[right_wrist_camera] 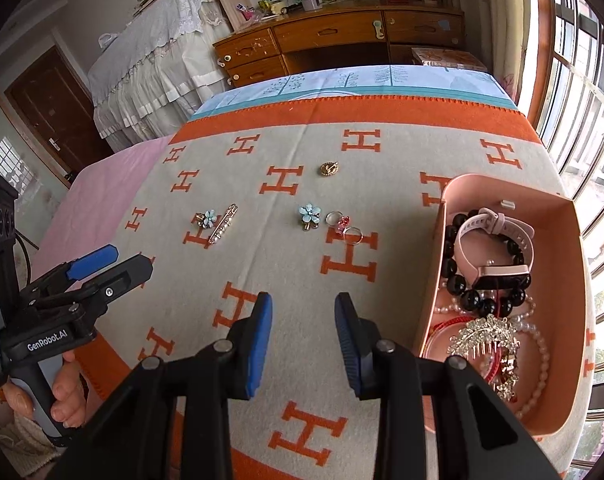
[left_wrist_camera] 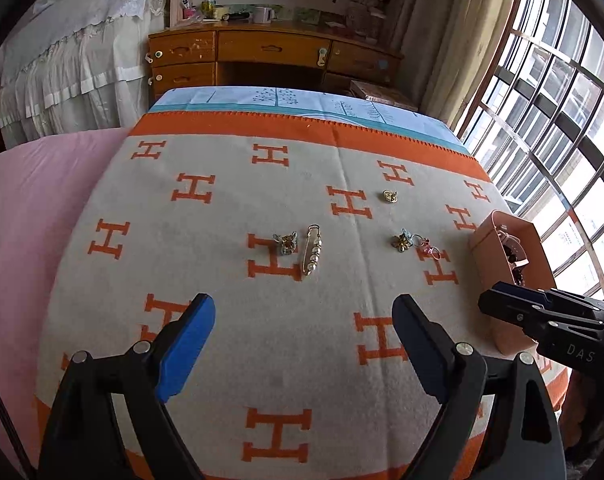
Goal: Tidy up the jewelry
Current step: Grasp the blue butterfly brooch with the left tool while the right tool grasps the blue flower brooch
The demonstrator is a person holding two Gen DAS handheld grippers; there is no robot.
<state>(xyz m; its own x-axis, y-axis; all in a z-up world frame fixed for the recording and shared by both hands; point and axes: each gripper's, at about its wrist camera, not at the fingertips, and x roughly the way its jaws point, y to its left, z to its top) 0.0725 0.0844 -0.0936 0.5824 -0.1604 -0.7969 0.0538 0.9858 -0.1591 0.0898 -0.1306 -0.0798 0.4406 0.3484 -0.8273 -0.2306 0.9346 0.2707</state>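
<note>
Jewelry lies loose on the blanket: a pearl pin and flower brooch at ten o'clock of the right gripper, rings at twelve, within easy reach. Pink box at two o'clock already holds a watch and beads, evidently the collection point. Both tools carry nothing: the left gripper is spread wide and the right partly parted.

A bed carries everything — pink sheet at its left, and over it a grey blanket with orange H letters and an orange border. On the blanket lie a gold brooch, a blue flower brooch touching a pearl pin, another flower brooch, two rings and — at the right — a pink box.
</note>
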